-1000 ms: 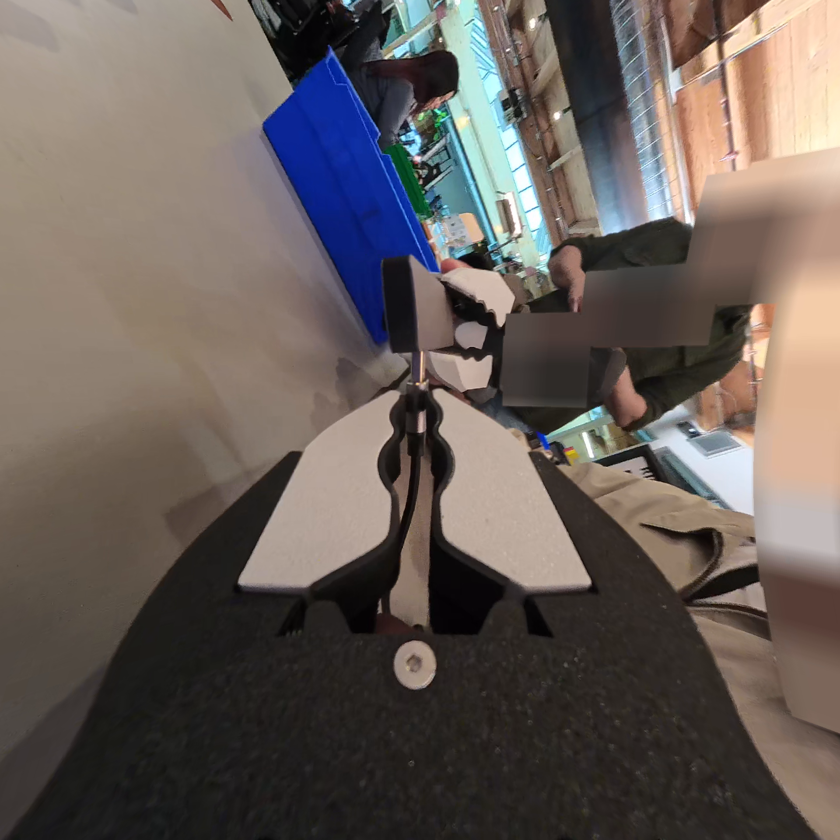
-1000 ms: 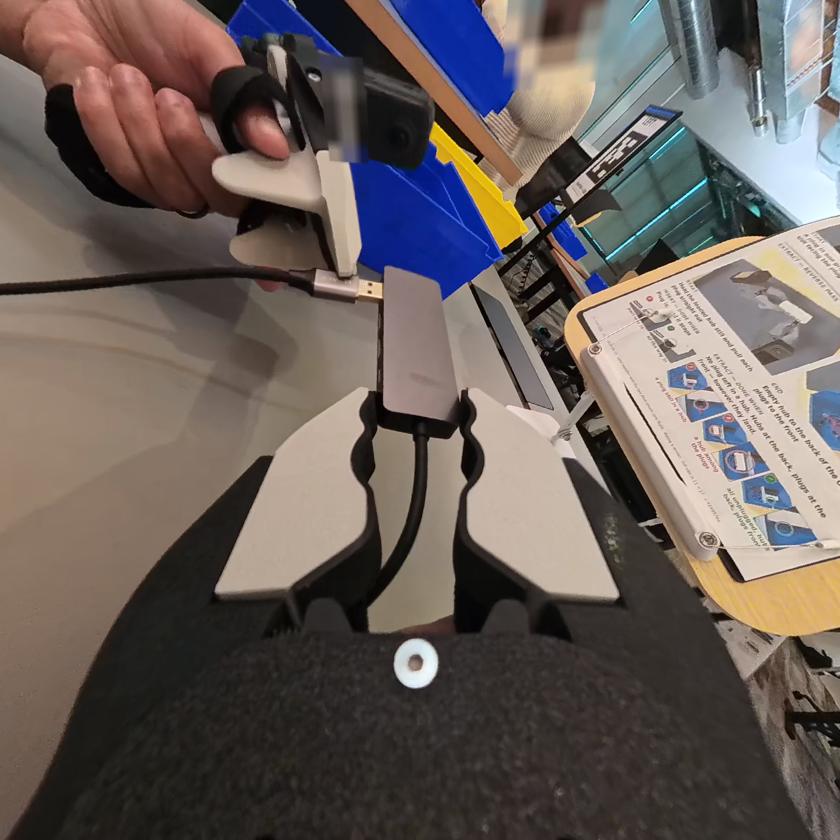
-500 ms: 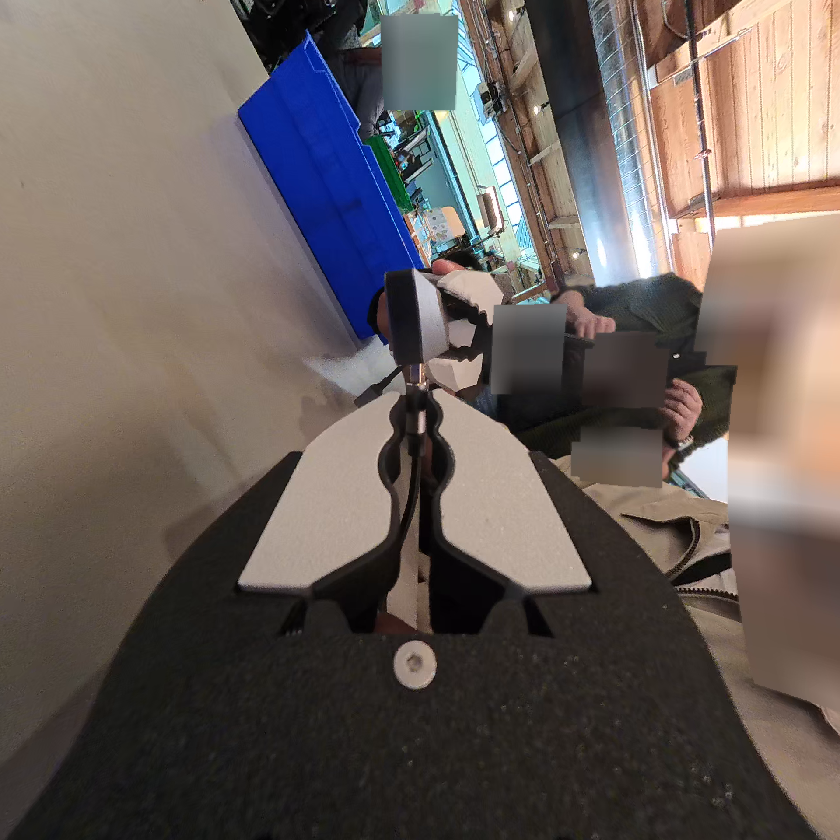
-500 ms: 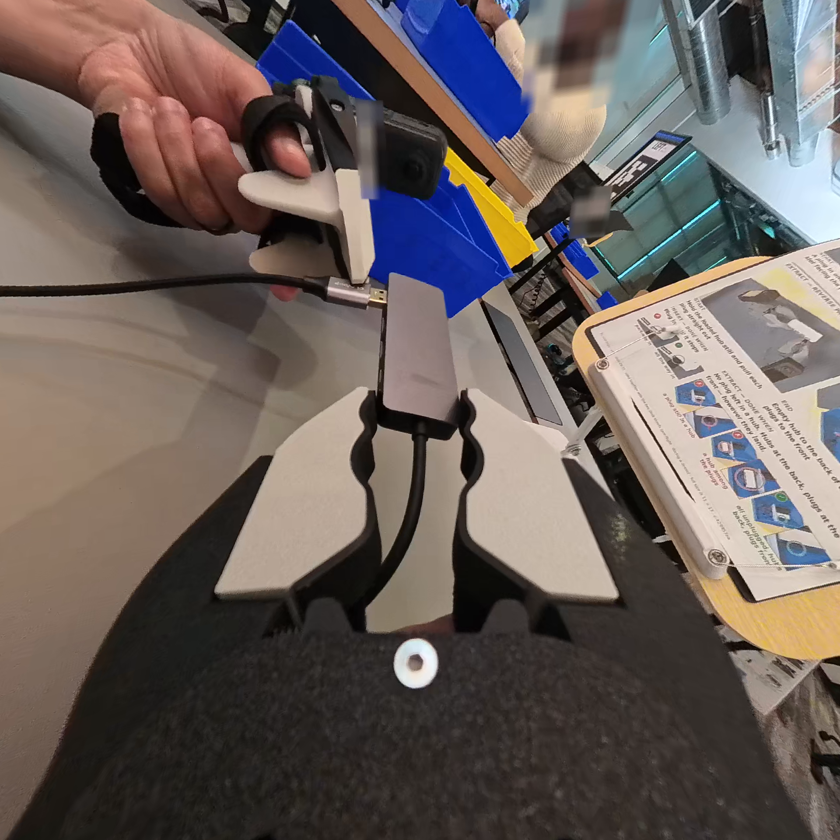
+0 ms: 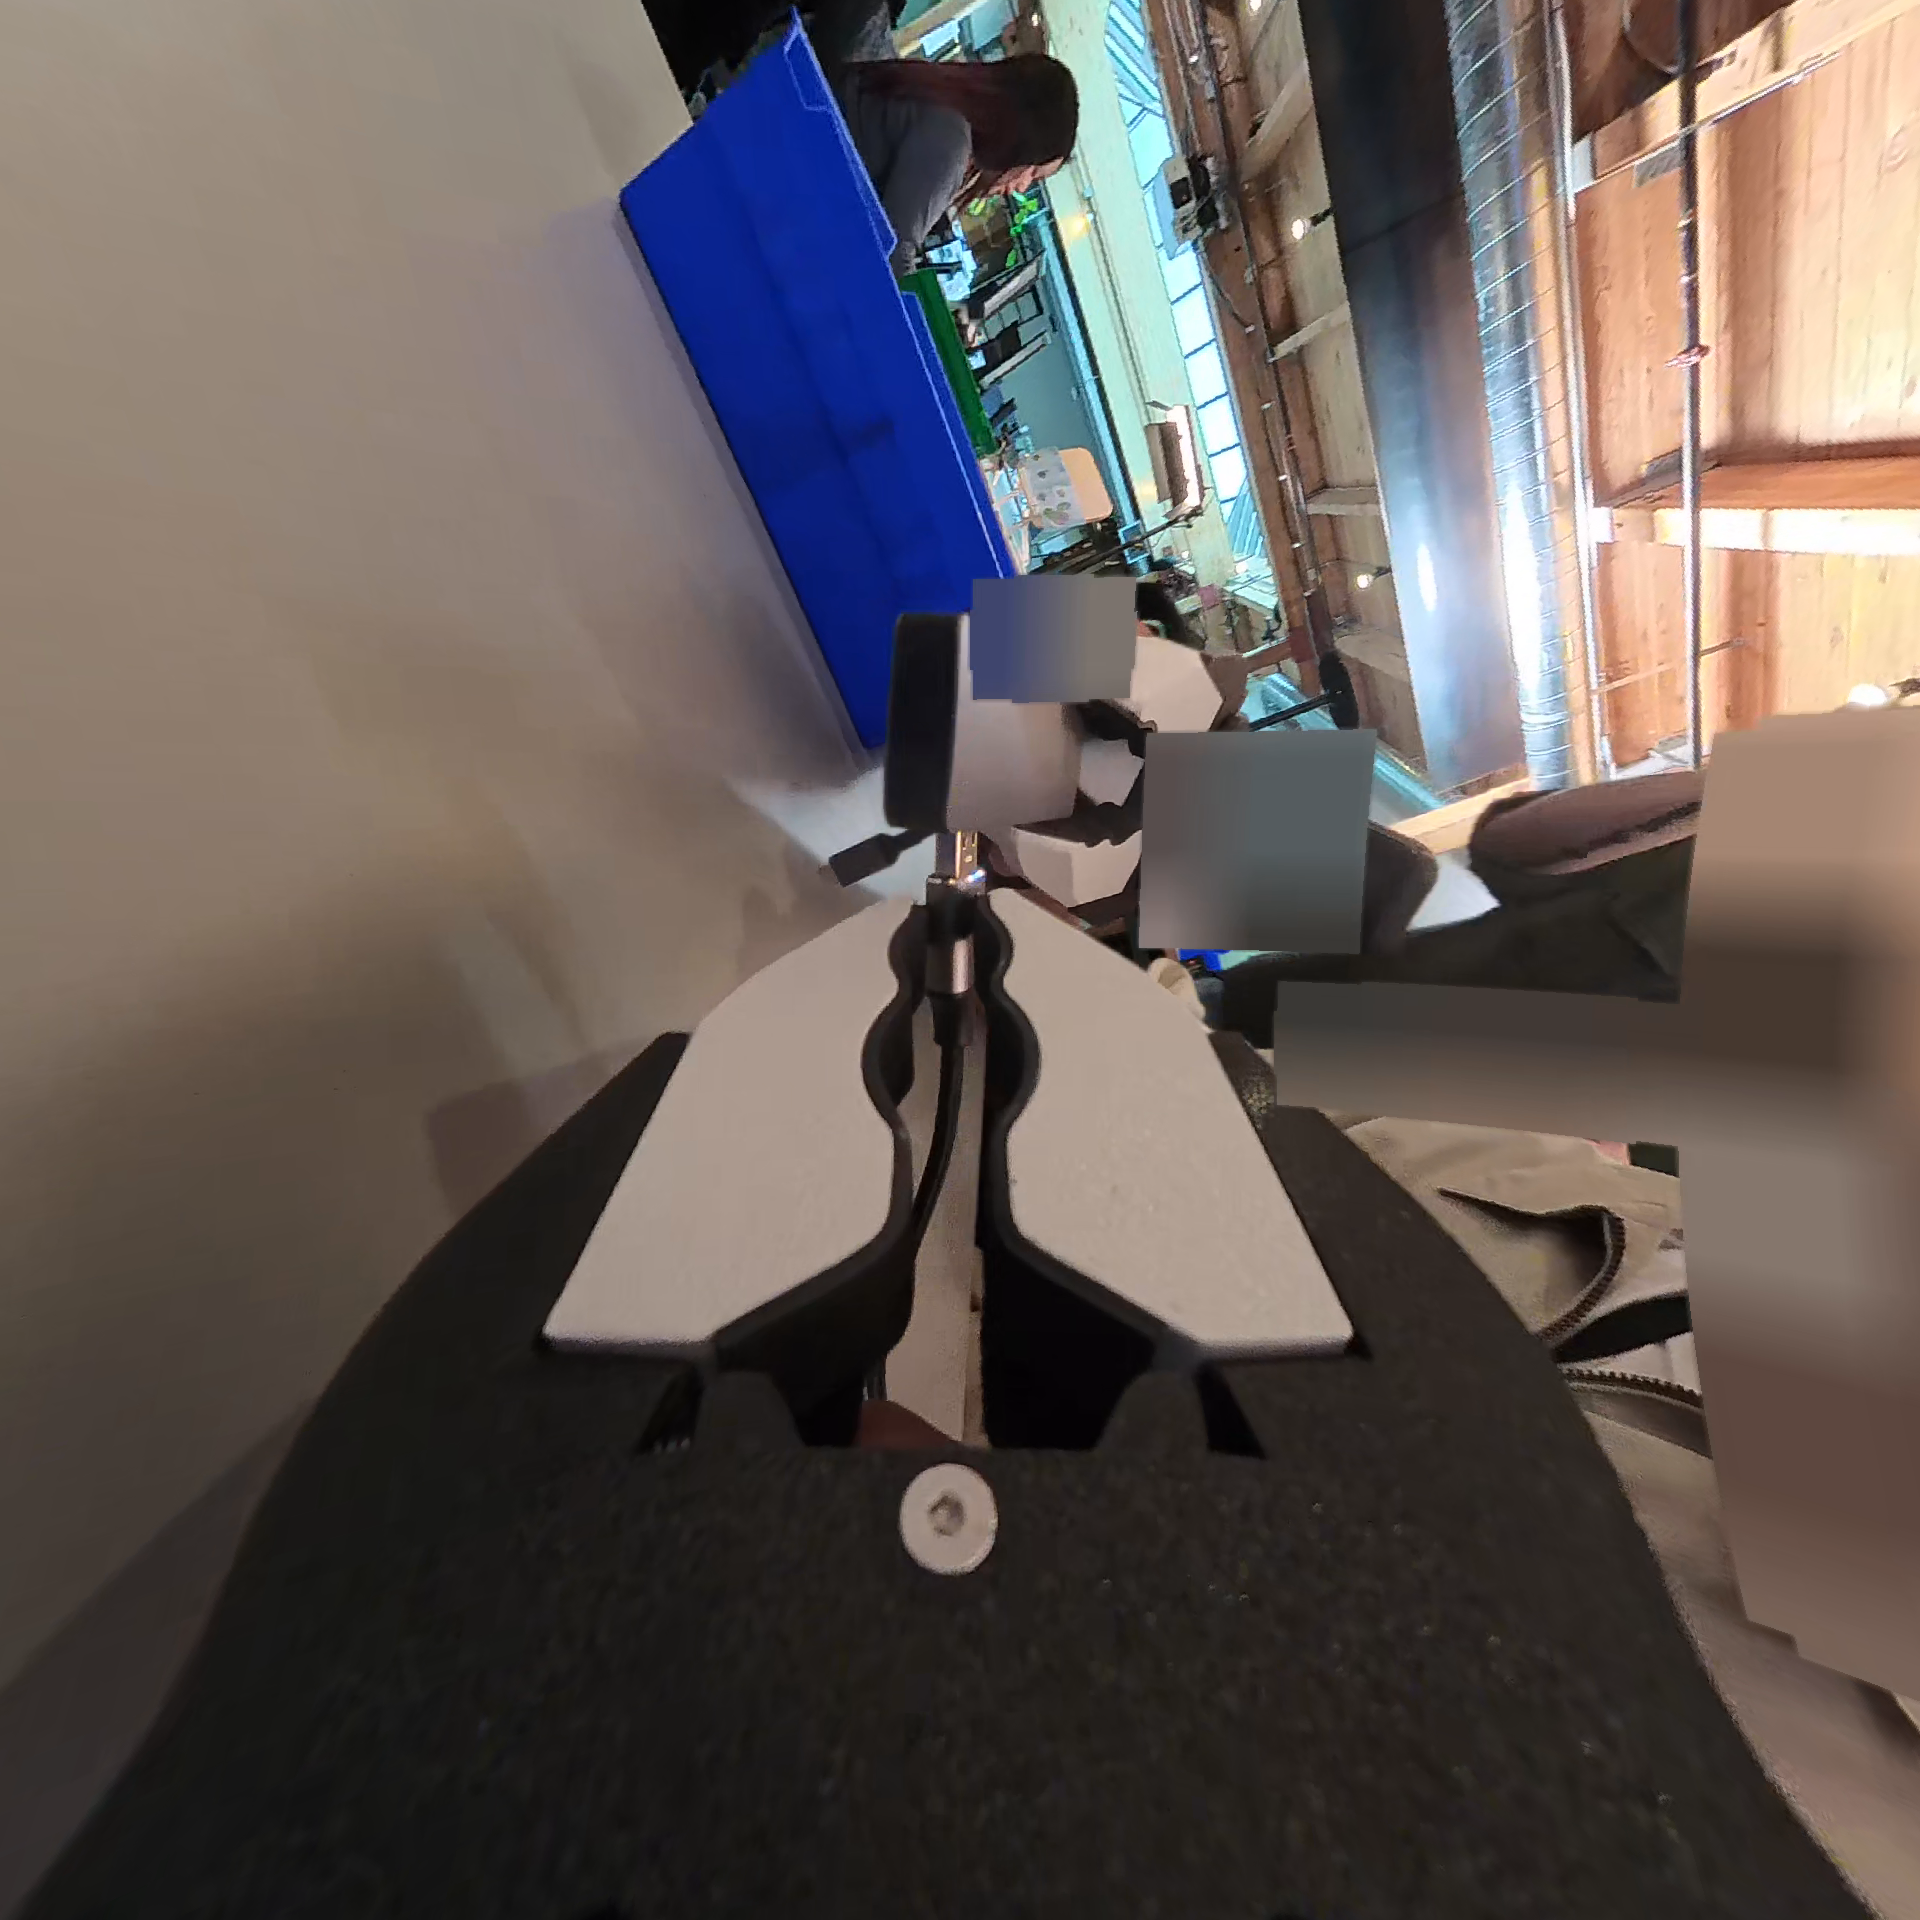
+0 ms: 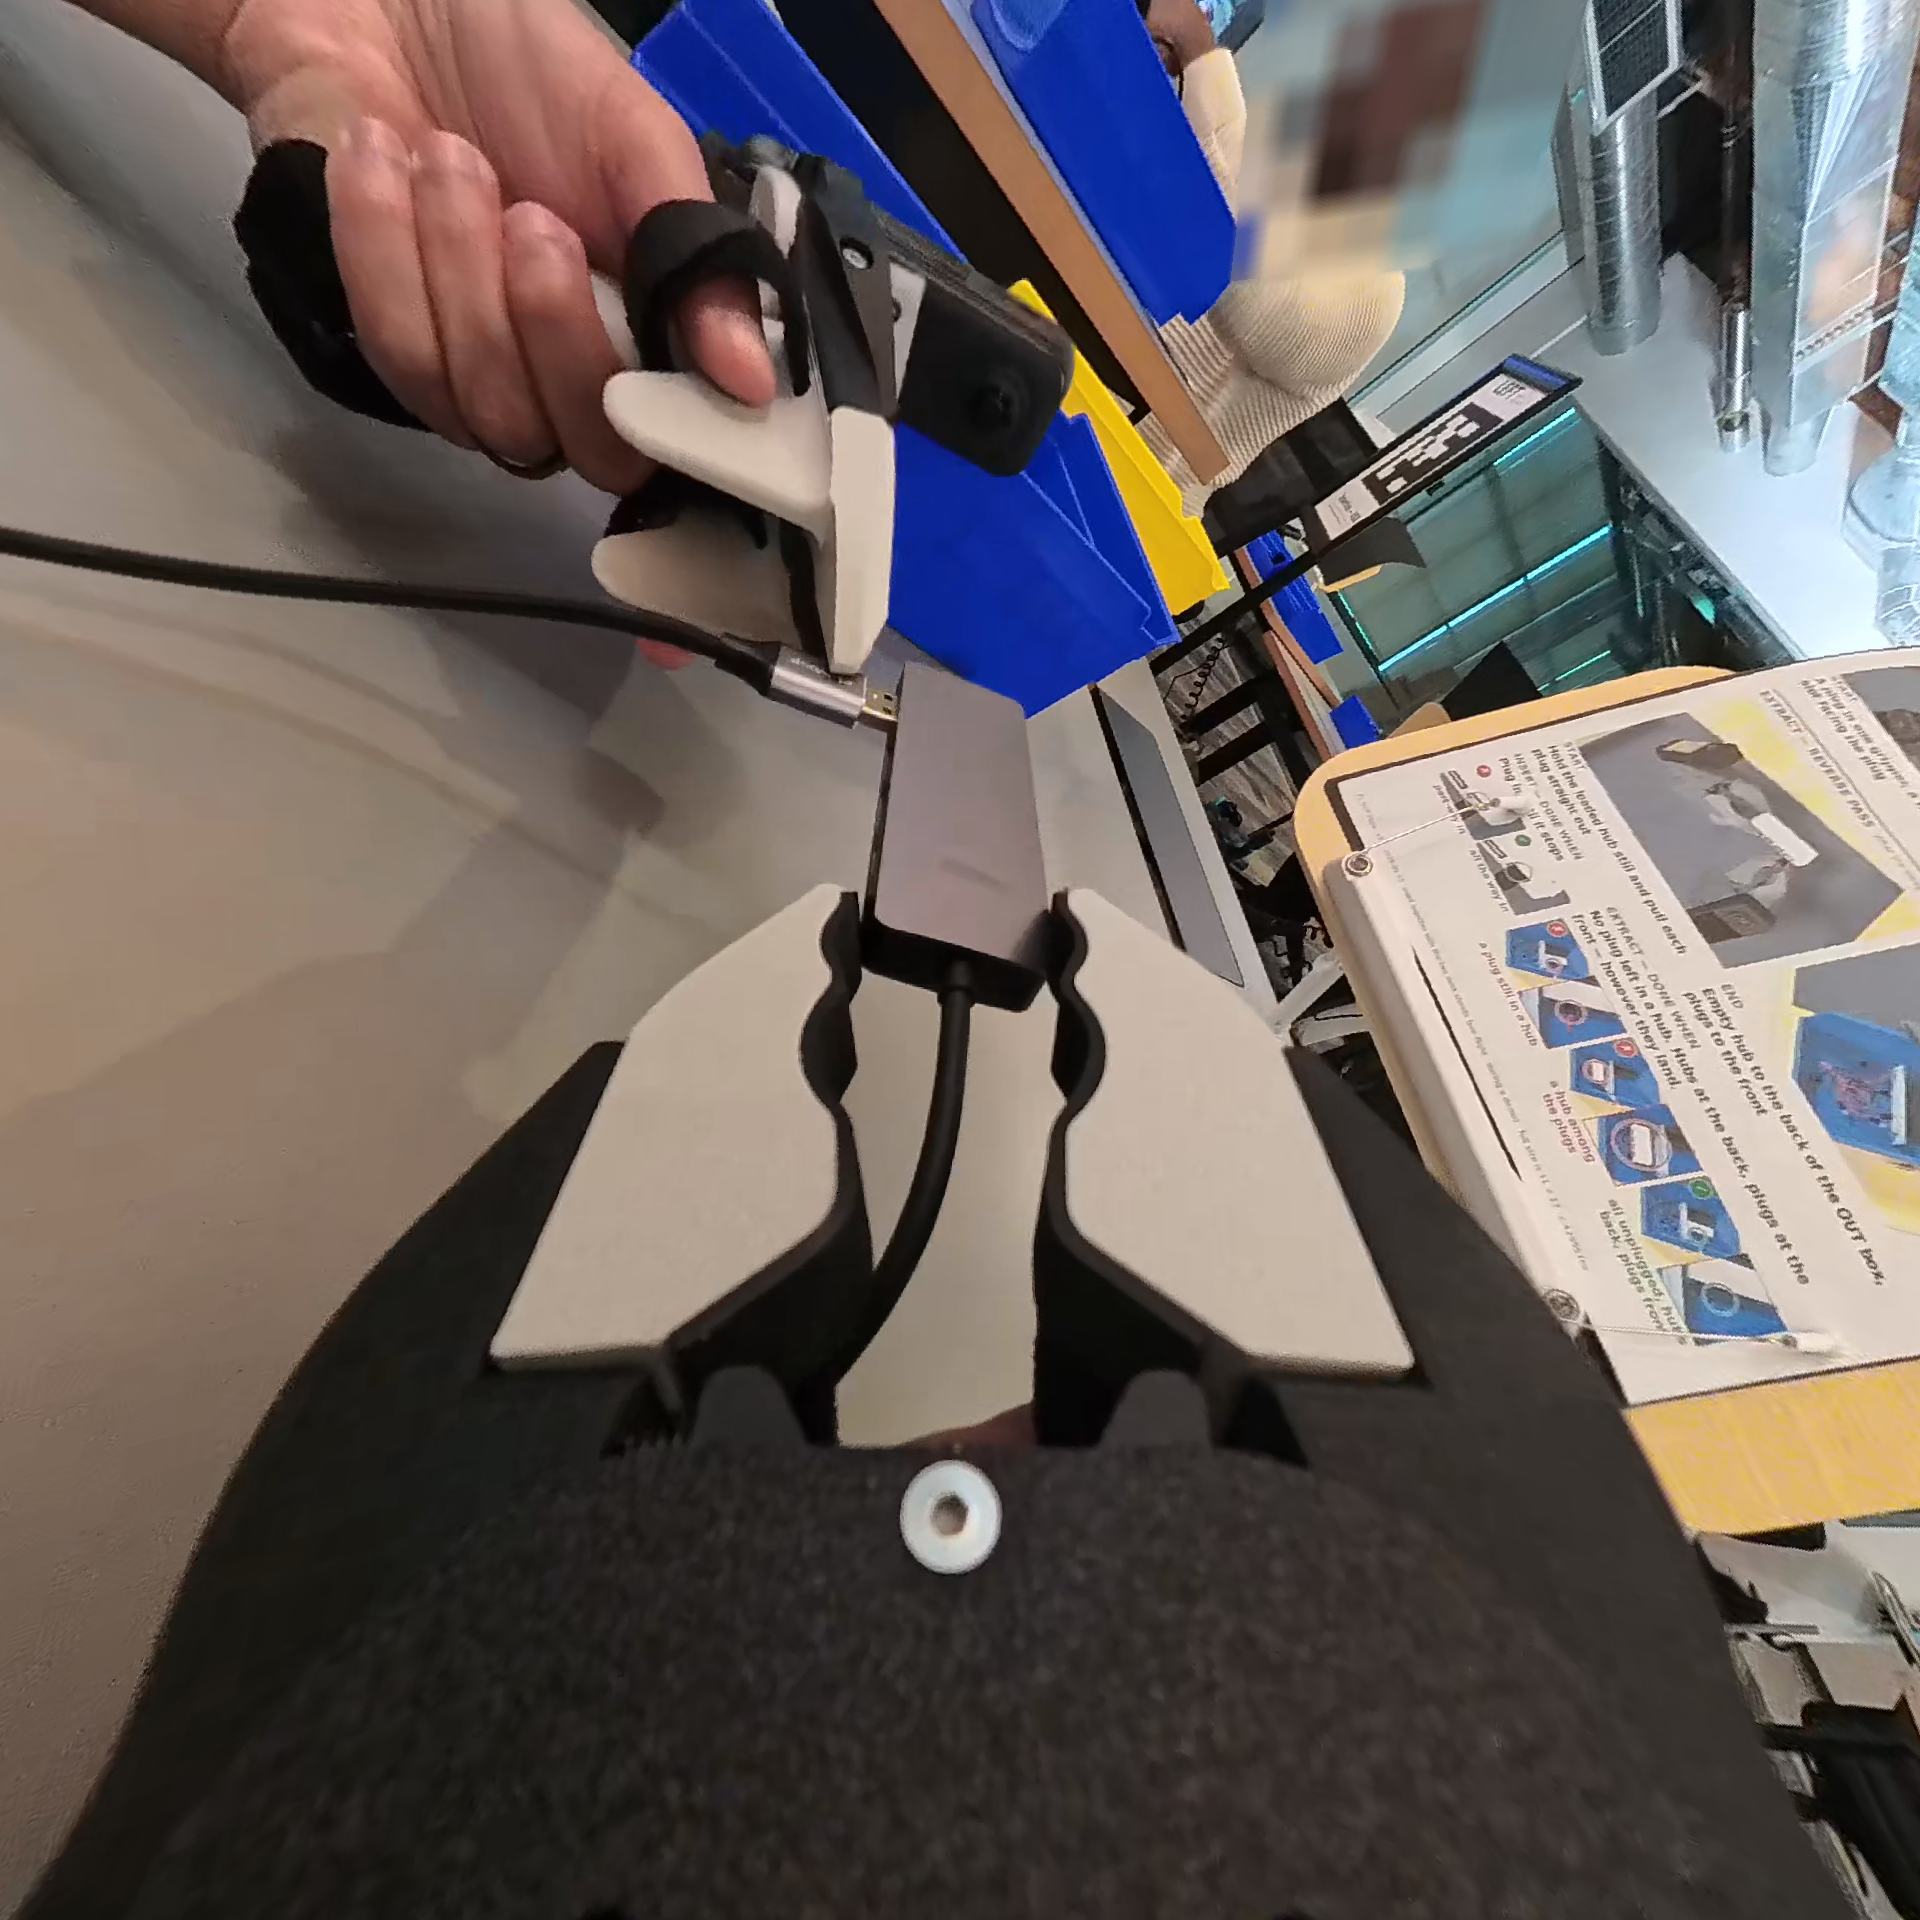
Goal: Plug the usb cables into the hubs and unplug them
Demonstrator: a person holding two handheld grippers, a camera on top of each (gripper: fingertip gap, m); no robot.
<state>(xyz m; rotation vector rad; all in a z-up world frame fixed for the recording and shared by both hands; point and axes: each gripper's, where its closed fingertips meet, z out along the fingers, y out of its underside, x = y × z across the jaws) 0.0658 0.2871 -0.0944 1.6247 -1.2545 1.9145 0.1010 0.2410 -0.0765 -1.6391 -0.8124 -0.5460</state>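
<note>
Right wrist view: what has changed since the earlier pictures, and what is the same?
The silver-shelled plug on the black cable now tilts downward at the flat grey metal hub's side instead of lying level; its gold tip seems still partly out. The left gripper sits nearer. Both jaws stay shut: the right gripper on the hub, the left on the plug.

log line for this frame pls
left gripper: shut on plug | right gripper: shut on hub | plug tip at hub port, not seated

1. the black cable runs off the left edge, its other end unseen.
2. the hub ports face away in the left wrist view.
3. the instruction sheet is cropped at right.
</note>
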